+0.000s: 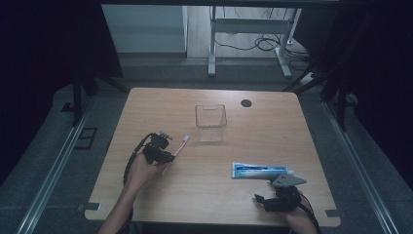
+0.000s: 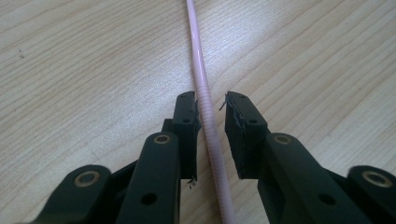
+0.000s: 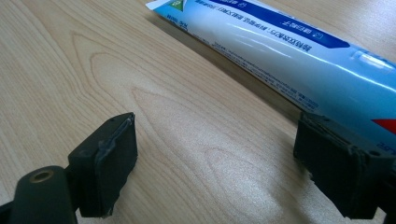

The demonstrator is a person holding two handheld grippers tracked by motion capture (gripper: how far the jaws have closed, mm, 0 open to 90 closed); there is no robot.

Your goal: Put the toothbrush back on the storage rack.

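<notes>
Between parted jaws, pink toothbrush (image 2: 205, 116).

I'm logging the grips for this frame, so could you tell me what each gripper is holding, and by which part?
Nothing is gripped. The left gripper straddles the pink toothbrush's handle, jaws parted with a gap on one side. The right gripper stands wide open beside the toothpaste tube.

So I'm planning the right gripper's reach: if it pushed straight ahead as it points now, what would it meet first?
Probably the toothpaste tube, lying across the table just beyond the right gripper, whose open jaws have nothing between them. Depth is hard to judge.
</notes>
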